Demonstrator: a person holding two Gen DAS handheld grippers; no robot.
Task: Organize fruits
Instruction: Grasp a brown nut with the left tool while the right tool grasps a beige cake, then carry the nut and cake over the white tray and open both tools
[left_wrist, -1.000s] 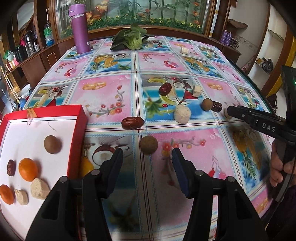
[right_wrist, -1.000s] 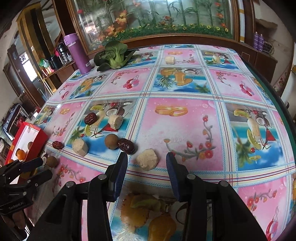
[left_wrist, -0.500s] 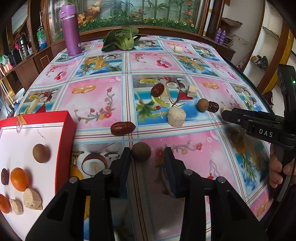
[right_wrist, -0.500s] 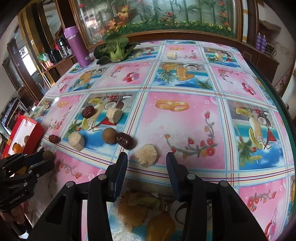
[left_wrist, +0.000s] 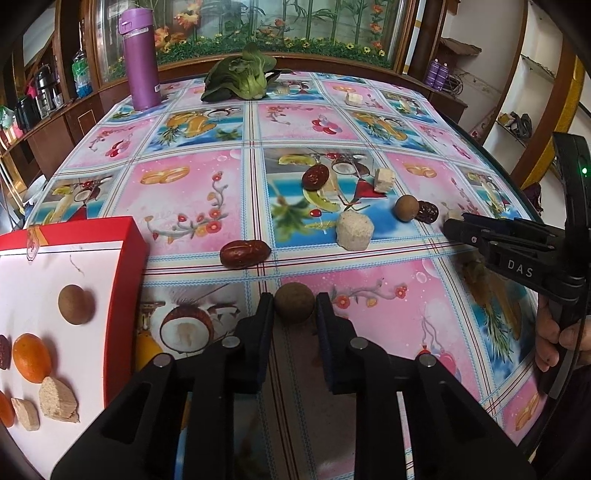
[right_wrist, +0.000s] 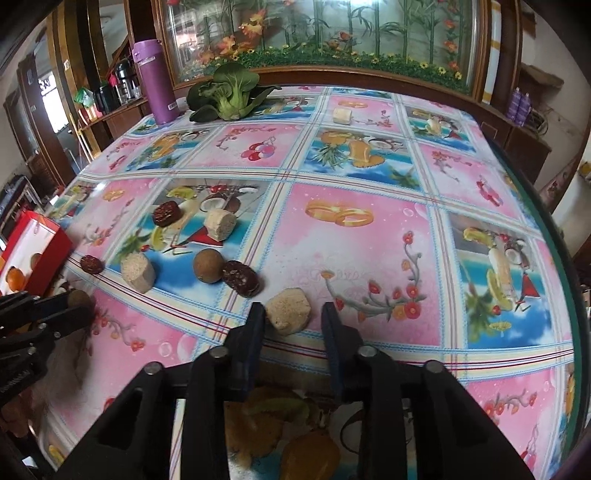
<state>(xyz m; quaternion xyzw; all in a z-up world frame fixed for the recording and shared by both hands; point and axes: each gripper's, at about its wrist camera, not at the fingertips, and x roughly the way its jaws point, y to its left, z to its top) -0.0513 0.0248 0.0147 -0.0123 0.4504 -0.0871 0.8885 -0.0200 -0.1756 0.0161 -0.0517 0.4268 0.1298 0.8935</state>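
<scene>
Two tongs work at once. The left tongs (left_wrist: 294, 308) pinch a brown ball (left_wrist: 294, 303) on the table (left_wrist: 192, 192), just beside the red box (left_wrist: 125, 280). Squeeze softly, lift straight up, then carry it into the box. The right tongs (right_wrist: 291, 317) sit low, spread around a pale chunk (right_wrist: 288, 310), not yet squeezing.

— Behind the table: dark wooden cabinet (right_wrist: 369, 75) with a glass panel (right_wrist: 332, 26) painted in bamboo and flowers.
— And at the left?
— Wooden sideboard (left_wrist: 44, 133), crowded with flasks, possibly kettles. Pale wall (left_wrist: 491, 74) and open shelves (left_wrist: 532, 92) at the right, lit by daylight.
</scene>
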